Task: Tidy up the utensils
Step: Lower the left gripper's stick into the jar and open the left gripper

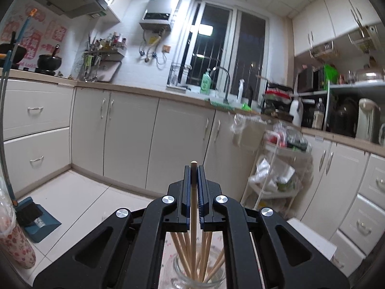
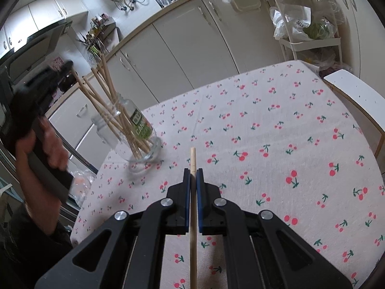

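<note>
A clear glass jar (image 2: pixel 134 132) with a green label stands at the left of the table and holds several wooden chopsticks (image 2: pixel 108 101). My left gripper (image 1: pixel 193 168) is shut on one chopstick (image 1: pixel 193 216) that runs down into the jar (image 1: pixel 199 272) right below it. In the right wrist view the left gripper (image 2: pixel 68 66) shows blurred above the jar, held by a hand. My right gripper (image 2: pixel 193 171) is shut on another chopstick (image 2: pixel 193 228), held over the cherry-print tablecloth (image 2: pixel 276 132), to the right of the jar.
A white chair (image 2: pixel 353 96) stands at the table's right edge. A white trolley (image 2: pixel 310 19) with bags stands beyond the table by the cabinets (image 1: pixel 134 139). A dustpan (image 1: pixel 38 221) and a patterned bottle (image 1: pixel 16 243) are at the left on the floor side.
</note>
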{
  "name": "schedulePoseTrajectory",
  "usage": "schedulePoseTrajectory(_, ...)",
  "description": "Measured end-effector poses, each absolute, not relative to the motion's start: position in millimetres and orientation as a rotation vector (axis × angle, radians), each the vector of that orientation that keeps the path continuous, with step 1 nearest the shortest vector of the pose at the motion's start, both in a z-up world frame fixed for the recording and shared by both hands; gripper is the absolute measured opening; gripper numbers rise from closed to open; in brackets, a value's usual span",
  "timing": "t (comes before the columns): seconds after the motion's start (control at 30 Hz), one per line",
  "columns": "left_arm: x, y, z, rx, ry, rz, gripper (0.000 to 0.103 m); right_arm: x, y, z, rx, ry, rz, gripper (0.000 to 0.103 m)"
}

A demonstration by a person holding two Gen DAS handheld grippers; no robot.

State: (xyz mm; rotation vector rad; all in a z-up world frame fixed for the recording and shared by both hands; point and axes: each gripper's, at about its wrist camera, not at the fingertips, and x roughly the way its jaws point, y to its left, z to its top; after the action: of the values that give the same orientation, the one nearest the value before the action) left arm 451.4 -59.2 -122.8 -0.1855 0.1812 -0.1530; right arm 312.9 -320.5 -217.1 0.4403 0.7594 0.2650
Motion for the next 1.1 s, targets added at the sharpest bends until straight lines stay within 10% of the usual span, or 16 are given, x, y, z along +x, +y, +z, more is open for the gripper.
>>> schedulePoseTrajectory(0.57, 443, -63, -150, -0.051, 0.301, -0.192, 0.006, 339, -310, -137, 0.561, 0.479, 0.323, 0.006)
schedulePoseTrajectory(0.73, 425, -44, -141, -0.071, 0.285, -0.18, 0.043, 356, -292, -97, 0.593, 0.345, 0.369, 0.006)
schedulePoseTrajectory(1.1, 406, 26, -166, -0.254, 0.314, -0.039, 0.065, 407, -240, -51, 0.558, 0.096, 0.341, 0.006)
